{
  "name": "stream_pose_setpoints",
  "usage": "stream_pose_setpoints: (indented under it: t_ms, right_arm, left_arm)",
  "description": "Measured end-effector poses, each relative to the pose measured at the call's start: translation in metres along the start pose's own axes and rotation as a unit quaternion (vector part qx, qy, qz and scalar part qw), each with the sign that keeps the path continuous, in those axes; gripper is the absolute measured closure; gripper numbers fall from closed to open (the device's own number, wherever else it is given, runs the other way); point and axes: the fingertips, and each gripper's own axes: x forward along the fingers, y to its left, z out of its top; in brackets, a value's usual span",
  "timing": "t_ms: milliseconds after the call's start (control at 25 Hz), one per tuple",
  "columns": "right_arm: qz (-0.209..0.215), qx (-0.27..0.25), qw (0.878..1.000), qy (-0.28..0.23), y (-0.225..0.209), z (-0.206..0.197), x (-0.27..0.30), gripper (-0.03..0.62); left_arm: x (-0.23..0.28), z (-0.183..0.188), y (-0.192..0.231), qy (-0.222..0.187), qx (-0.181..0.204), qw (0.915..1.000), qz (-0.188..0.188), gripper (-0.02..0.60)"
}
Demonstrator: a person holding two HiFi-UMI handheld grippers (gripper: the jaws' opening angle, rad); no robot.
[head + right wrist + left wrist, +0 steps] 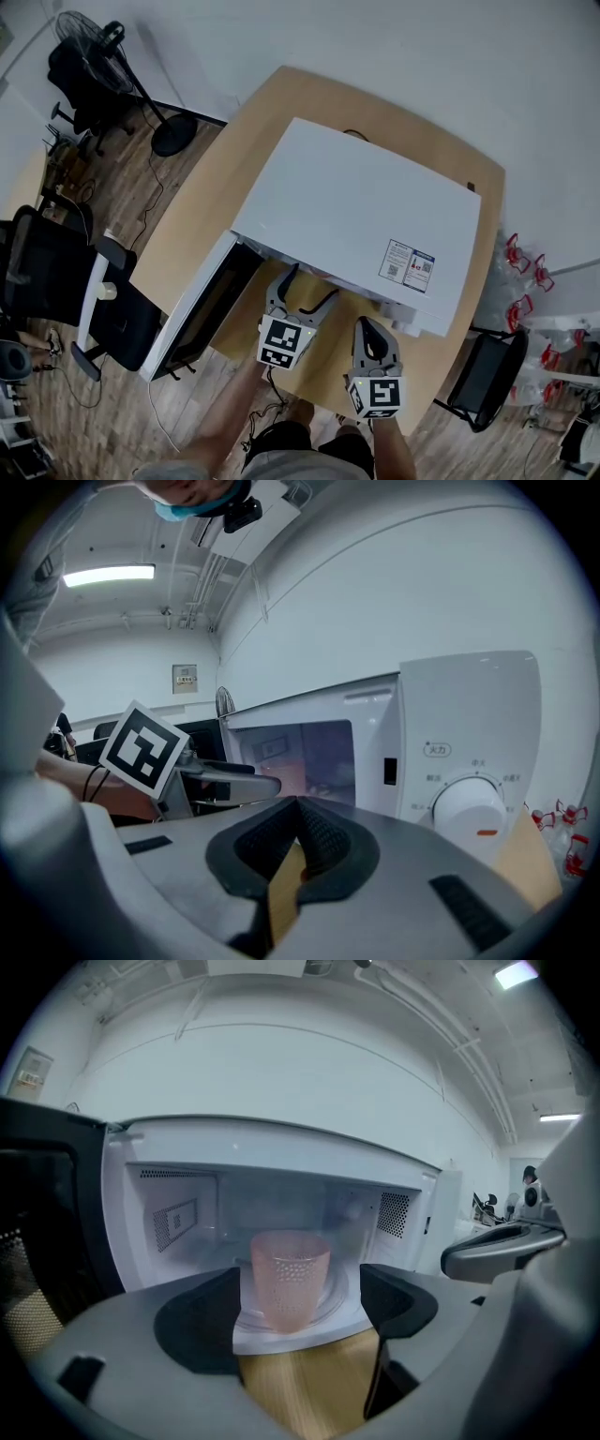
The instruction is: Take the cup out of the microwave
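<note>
A translucent pink cup (289, 1279) stands upright on the glass turntable inside the white microwave (356, 206), whose door (202, 309) hangs open to the left. My left gripper (298, 1312) is open at the mouth of the oven. The cup shows in the gap beyond its dark pads (197, 1326), untouched. In the head view the left gripper (305, 291) reaches under the microwave's front edge, and the cup is hidden there. My right gripper (300, 813) is shut on nothing. It hovers in front of the control panel with the dial (469, 808), right of the left gripper.
The microwave sits on a light wooden table (187, 225), with little bare table in front of it. The open door (37, 1213) stands to the left of the cavity. Black office chairs (47, 272) and a floor fan (103, 47) stand left; another chair (483, 375) stands right.
</note>
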Motion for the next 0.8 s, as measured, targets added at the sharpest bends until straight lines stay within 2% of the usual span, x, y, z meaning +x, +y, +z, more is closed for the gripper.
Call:
stream_pose_setpoints:
  t_ms: [800]
  right_arm:
    - [-0.018, 0.009, 1.000, 0.018, -0.020, -0.012, 0.006, 0.577]
  left_arm:
    - [0.046, -0.007, 0.014, 0.018, 0.002, 0.9998, 0.005, 0.175]
